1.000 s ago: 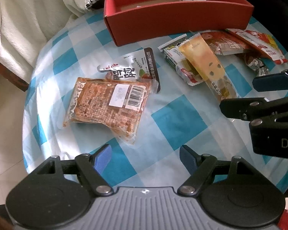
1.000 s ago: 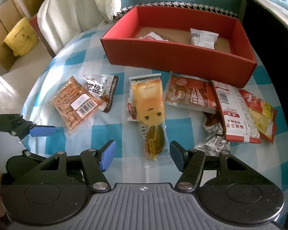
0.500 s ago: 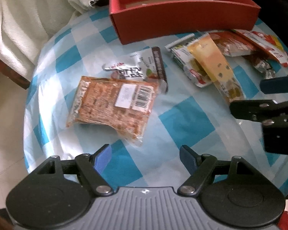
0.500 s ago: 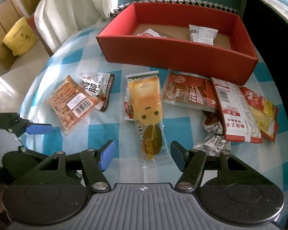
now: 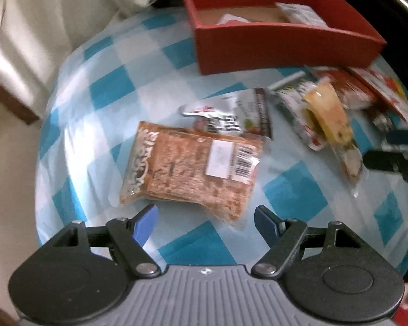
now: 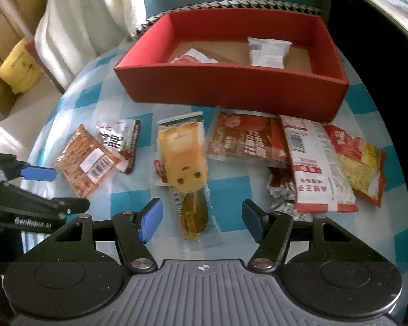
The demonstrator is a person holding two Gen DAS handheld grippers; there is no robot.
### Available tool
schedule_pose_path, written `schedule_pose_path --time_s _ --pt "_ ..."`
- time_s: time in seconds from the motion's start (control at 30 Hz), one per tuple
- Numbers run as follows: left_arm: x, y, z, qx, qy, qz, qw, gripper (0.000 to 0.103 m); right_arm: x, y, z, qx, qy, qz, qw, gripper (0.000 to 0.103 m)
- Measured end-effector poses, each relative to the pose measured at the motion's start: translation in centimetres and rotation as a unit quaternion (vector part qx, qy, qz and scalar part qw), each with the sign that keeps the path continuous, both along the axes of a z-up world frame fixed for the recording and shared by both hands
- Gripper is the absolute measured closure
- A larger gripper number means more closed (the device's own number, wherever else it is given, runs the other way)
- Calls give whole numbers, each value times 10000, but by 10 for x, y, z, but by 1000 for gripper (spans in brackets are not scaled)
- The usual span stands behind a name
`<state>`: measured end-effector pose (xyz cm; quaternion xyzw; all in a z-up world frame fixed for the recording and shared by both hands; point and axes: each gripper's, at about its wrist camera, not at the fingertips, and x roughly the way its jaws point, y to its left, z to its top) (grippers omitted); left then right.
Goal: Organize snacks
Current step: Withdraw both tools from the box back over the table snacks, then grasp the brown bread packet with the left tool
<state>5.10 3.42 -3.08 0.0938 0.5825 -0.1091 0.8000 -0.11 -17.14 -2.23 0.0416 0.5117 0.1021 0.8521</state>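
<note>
Orange snack pack (image 5: pixel 193 168) just ahead of left gripper (image 5: pixel 206 222), fingers apart, apparently not touching.

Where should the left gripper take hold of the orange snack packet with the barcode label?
Probably from above, across the near short end of the orange packet, just ahead of the open left gripper. It lies flat; its far end touches the silver packet.

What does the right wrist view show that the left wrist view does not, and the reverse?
Only the right wrist view: a yellow bag on the floor and the silver crumpled wrapper. Only the left wrist view: little extra, mainly its own open left gripper seen from behind. Both share the red box, the orange barcode packet and the yellow character snack.
</note>
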Motion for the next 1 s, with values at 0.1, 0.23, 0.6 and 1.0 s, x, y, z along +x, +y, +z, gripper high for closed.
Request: schedule_pose_path --time_s 0.1,0.23,0.6,1.0 --pt "8 -2 -1 -59 -31 130 9999 31 3 3 4 11 -44 90 9999 31" --pt "19 -1 -4 -449 238 435 9978 26 3 -5 10 97 -141 -58 9998 30" --pt "42 3 -8 -860 311 2227 9706 26 1 -2 17 244 -246 28 9994 30" --pt "31 -7 -12 -239 143 1688 9853 42 -10 -15 28 376 -422 9 9984 30"
